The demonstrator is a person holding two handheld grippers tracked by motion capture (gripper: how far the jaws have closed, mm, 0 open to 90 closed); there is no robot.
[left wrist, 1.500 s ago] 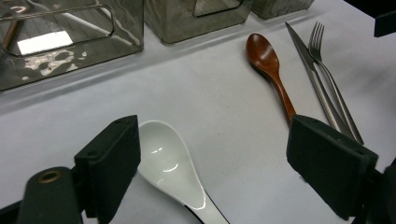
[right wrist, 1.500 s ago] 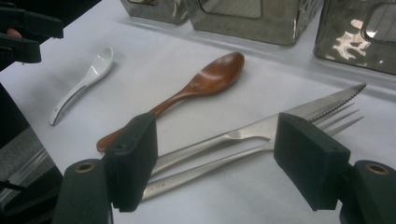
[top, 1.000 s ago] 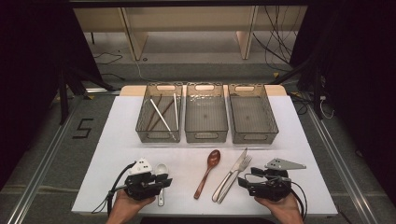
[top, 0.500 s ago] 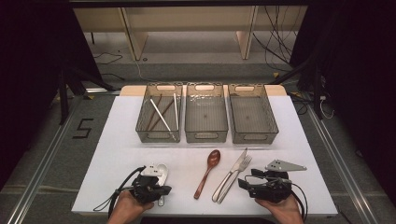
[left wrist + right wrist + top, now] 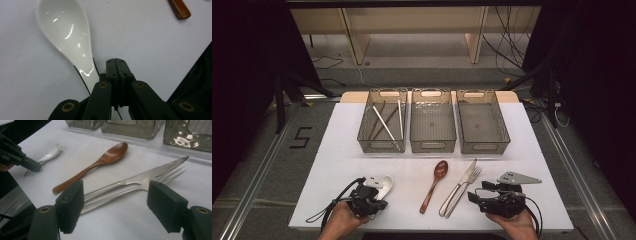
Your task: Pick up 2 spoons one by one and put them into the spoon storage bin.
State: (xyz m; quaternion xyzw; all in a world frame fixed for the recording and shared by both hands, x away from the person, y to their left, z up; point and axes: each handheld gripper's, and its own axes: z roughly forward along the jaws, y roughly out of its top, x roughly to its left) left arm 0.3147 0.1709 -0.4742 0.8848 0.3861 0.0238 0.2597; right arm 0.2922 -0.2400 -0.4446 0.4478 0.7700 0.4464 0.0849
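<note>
A white ceramic spoon (image 5: pixel 385 184) (image 5: pixel 67 37) lies at the front left of the white table. My left gripper (image 5: pixel 375 193) (image 5: pixel 116 65) sits at its handle end, jaws shut pad to pad. The handle runs just left of the jaws and under the left finger, not between the pads. My right gripper (image 5: pixel 475 194) (image 5: pixel 118 203) rests at the front right, open wide. Its jaws face the handles of a steel knife (image 5: pixel 466 176) (image 5: pixel 140 178) and fork (image 5: pixel 471 181) (image 5: pixel 112 196) lying side by side. A brown wooden spoon (image 5: pixel 435 184) (image 5: pixel 100 162) lies between the two grippers.
Three smoky clear bins stand in a row at the back: the left bin (image 5: pixel 382 146) holds several chopsticks, the middle bin (image 5: pixel 433 145) and right bin (image 5: pixel 483 148) look empty. The table's front edge runs just below both hands.
My left gripper has edged right and slightly nearer, onto the white spoon's handle end, and its jaws have closed. The right gripper and the cutlery have not moved.
</note>
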